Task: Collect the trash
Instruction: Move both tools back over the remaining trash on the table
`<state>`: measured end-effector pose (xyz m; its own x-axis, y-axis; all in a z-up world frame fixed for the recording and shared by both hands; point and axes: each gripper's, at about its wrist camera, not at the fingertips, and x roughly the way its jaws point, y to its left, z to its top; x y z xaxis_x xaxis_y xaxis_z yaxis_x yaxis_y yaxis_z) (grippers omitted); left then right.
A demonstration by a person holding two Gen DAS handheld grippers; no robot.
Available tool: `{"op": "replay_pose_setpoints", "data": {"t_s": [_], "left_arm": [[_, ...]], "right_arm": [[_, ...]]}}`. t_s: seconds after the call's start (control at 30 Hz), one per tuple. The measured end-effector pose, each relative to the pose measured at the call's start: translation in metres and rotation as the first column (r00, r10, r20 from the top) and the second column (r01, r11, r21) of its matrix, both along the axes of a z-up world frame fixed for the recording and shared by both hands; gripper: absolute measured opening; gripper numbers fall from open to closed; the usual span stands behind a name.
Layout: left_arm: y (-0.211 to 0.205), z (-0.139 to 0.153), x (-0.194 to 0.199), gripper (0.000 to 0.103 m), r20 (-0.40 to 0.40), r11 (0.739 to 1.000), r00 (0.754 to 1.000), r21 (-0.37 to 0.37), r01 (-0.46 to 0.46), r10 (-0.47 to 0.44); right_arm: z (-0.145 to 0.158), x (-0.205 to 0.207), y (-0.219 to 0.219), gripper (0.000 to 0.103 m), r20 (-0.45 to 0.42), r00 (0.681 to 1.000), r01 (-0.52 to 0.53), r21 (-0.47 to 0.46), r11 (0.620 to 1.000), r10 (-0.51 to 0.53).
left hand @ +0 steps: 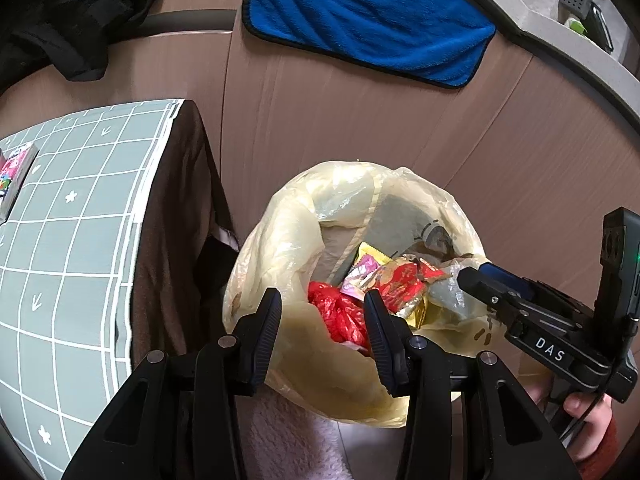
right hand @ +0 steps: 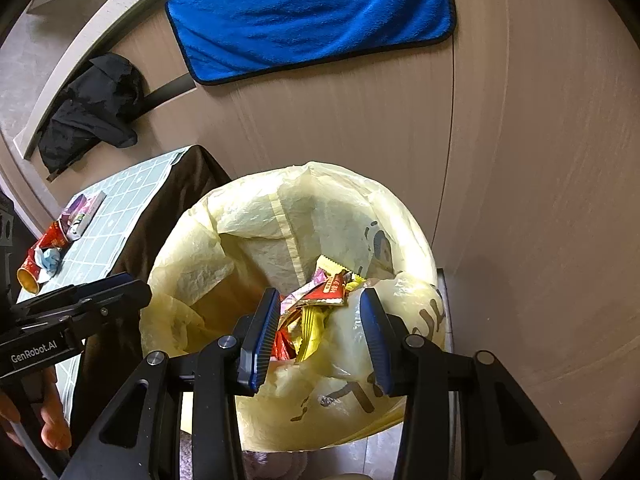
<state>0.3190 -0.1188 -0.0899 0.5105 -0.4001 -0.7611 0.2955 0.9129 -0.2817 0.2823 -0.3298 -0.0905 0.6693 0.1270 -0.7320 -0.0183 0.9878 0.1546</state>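
Note:
A trash bin lined with a pale yellow plastic bag [left hand: 296, 224] [right hand: 248, 216] stands on the floor beside a low table. Inside lie crumpled wrappers [left hand: 384, 284] [right hand: 320, 304], red, gold and yellow. My left gripper [left hand: 322, 312] is open and empty over the bin's near rim. My right gripper [right hand: 318, 312] is open and empty above the bag's opening; it also shows in the left wrist view [left hand: 480, 280], at the bin's right rim. On the table lie a red paper cup [right hand: 40, 256] with a blue wad and a small colourful pack [right hand: 82, 210] [left hand: 14, 176].
The low table [left hand: 80, 240] with a grey-green grid cloth and brown skirt stands left of the bin. A blue towel [left hand: 360, 20] [right hand: 312, 12] lies on the wood floor beyond. Black clothing [right hand: 92, 108] is heaped at the far left by a grey ledge.

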Motion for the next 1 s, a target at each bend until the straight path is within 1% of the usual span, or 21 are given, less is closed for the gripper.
{"op": "replay_pose_setpoints", "data": {"t_s": [0.17, 0.37, 0.63, 0.77, 0.9, 1.0], "left_arm": [[0.013, 0.001, 0.002, 0.044, 0.001, 1.0, 1.0, -0.005, -0.012, 0.012], [0.041, 0.002, 0.005, 0.044, 0.007, 0.999, 0.999, 0.001, -0.049, 0.049], [0.098, 0.013, 0.012, 0.044, 0.039, 0.992, 0.991, 0.014, -0.128, 0.127], [0.13, 0.02, 0.007, 0.044, 0.069, 0.985, 0.984, 0.028, -0.168, 0.166], [0.164, 0.029, -0.003, 0.044, 0.117, 0.968, 0.964, 0.061, -0.245, 0.237], [0.192, 0.037, -0.014, 0.044, 0.179, 0.945, 0.937, 0.082, -0.318, 0.3]], "right_arm": [[0.003, 0.001, 0.007, 0.04, 0.004, 1.0, 0.001, -0.011, 1.0, -0.001], [0.004, 0.004, 0.02, 0.04, -0.006, 1.0, -0.008, -0.015, 1.0, 0.008], [0.009, 0.009, 0.05, 0.04, 0.002, 1.0, -0.03, -0.018, 0.999, 0.03], [0.012, 0.011, 0.067, 0.04, 0.005, 0.999, -0.04, -0.017, 0.999, 0.04], [0.016, 0.014, 0.09, 0.04, 0.005, 0.998, -0.061, -0.025, 0.998, 0.061], [0.016, 0.016, 0.107, 0.04, 0.006, 0.997, -0.08, -0.034, 0.996, 0.08]]}}
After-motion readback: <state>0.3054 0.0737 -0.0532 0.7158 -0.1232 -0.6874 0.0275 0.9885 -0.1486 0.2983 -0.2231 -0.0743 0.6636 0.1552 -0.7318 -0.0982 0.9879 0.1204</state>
